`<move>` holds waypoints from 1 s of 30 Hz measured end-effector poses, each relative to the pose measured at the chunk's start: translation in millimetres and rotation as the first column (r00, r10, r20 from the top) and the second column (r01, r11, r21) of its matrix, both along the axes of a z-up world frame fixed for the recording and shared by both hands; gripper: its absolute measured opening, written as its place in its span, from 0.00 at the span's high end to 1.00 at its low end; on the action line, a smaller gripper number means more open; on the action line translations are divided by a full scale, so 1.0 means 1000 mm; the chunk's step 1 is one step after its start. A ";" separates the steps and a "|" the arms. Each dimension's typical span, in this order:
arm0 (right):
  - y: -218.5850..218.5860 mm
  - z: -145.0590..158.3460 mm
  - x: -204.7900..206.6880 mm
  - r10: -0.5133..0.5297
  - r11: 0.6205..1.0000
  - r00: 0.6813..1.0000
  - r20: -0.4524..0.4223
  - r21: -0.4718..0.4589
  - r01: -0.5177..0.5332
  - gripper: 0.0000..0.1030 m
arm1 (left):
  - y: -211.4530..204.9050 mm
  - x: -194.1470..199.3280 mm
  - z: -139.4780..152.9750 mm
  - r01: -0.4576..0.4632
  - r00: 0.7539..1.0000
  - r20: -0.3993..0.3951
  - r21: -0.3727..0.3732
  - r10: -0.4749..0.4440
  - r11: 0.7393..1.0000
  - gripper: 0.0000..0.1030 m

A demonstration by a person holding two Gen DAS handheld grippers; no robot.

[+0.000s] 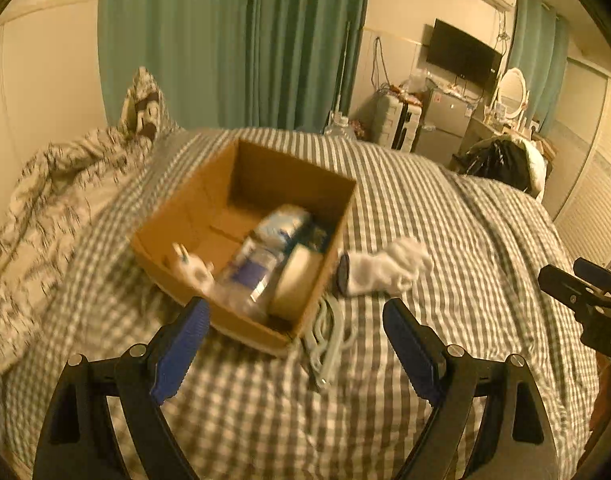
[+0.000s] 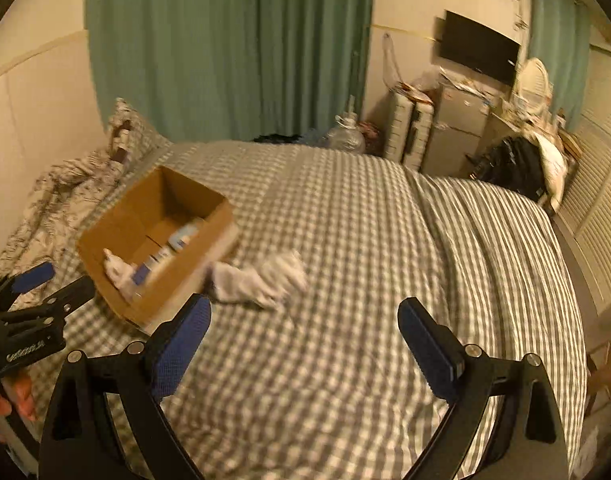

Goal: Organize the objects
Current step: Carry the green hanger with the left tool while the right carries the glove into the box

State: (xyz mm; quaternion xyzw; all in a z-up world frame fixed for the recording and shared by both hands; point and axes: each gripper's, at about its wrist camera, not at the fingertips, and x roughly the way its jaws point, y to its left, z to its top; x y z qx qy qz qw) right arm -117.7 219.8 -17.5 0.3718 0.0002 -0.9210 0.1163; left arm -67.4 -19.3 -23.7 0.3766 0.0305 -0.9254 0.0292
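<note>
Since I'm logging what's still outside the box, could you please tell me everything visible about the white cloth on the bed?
The white cloth is a soft, crumpled fabric piece, blurred in both views. It lies loose on the checked bedspread, just right of the cardboard box, its dark-edged end nearest the box; whether they touch is unclear. Neither open gripper holds it.
</note>
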 end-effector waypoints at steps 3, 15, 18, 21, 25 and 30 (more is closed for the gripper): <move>0.010 -0.024 -0.004 -0.028 1.000 0.999 0.026 -0.006 0.029 0.08 | 0.020 0.002 -0.026 0.023 1.000 -0.005 -0.033 -0.023 0.999 0.12; 0.028 -0.096 -0.027 -0.029 0.988 0.984 0.175 -0.144 0.054 0.08 | 0.062 -0.037 -0.128 0.026 0.978 0.207 -0.041 -0.017 0.999 0.12; 0.030 -0.102 -0.031 -0.035 0.986 0.979 0.201 -0.152 0.066 0.08 | 0.059 -0.049 -0.141 -0.007 0.973 0.232 -0.021 0.011 1.000 0.12; 0.025 -0.105 -0.035 -0.034 0.987 0.976 0.217 -0.146 0.067 0.08 | 0.057 -0.062 -0.153 -0.029 0.968 0.250 0.002 0.027 1.000 0.12; 0.019 -0.109 -0.039 -0.030 0.990 0.973 0.228 -0.126 0.060 0.08 | 0.058 -0.078 -0.167 -0.042 0.966 0.258 0.022 0.035 0.999 0.12; 0.018 -0.113 -0.042 -0.037 0.991 0.970 0.241 -0.113 0.066 0.08 | 0.057 -0.073 -0.167 -0.026 0.968 0.251 0.044 0.014 0.999 0.25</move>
